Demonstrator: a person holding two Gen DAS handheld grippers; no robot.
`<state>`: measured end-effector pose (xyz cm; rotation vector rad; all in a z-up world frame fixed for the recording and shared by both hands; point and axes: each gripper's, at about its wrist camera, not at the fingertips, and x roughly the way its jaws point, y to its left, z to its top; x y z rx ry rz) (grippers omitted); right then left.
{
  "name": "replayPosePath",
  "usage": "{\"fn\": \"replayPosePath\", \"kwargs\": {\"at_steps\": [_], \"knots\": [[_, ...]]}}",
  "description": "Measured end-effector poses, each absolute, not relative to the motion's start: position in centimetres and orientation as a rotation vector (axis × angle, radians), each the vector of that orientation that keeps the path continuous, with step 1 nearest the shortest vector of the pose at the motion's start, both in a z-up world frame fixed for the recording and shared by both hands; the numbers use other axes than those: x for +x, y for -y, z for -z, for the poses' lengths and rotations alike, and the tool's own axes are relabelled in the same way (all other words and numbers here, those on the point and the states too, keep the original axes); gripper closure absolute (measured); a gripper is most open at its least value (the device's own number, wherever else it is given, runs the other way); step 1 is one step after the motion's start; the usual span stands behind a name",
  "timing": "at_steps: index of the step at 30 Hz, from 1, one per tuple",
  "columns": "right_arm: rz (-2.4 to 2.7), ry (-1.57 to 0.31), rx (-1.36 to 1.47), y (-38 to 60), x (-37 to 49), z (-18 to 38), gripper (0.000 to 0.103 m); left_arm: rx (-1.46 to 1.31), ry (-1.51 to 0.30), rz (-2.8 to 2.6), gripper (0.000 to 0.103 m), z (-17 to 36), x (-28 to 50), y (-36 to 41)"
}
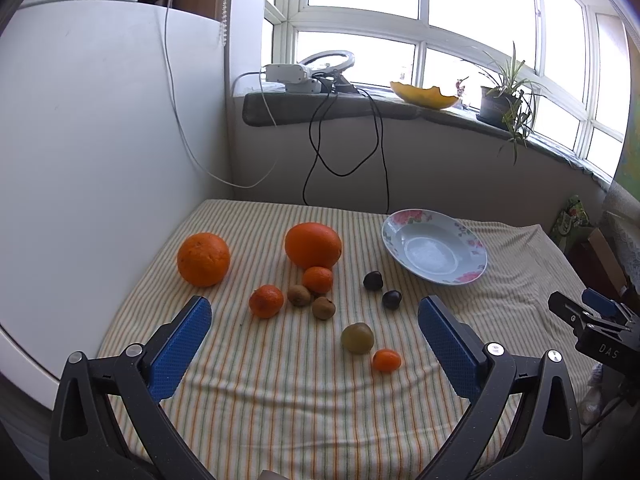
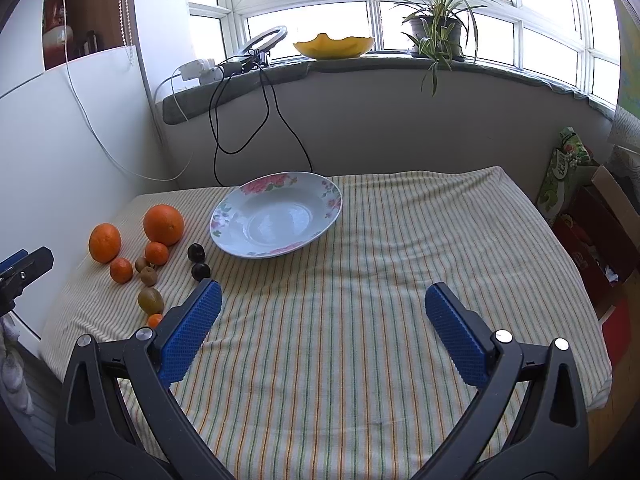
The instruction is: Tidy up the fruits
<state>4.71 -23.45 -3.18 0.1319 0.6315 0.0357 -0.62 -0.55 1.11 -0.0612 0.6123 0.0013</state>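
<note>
Hovering wide open, empty: left gripper [image 1: 315,317] above fruits [image 1: 316,280]; right gripper [image 2: 323,302] near plate [image 2: 240,204].

Orange oranges [image 1: 203,259], pale blue pink-flowered plate [image 2: 276,216], green-and-orange striped cream cloth [image 2: 400,260]

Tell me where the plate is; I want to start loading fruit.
The plate sits empty on the striped cloth toward the window, just right of the two dark plums; in the left wrist view it lies far right of the fruit.
</note>
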Motion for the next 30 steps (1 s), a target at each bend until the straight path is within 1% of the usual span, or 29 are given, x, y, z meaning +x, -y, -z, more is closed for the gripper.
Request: {"fn": "replayPosePath", "kwargs": {"at_steps": [30], "knots": [[-0.068, -0.661, 0.141, 23.0, 6.1, 4.1, 0.000, -0.073, -0.629, 0.005, 0.001, 0.2, 0.7, 0.2]]}}
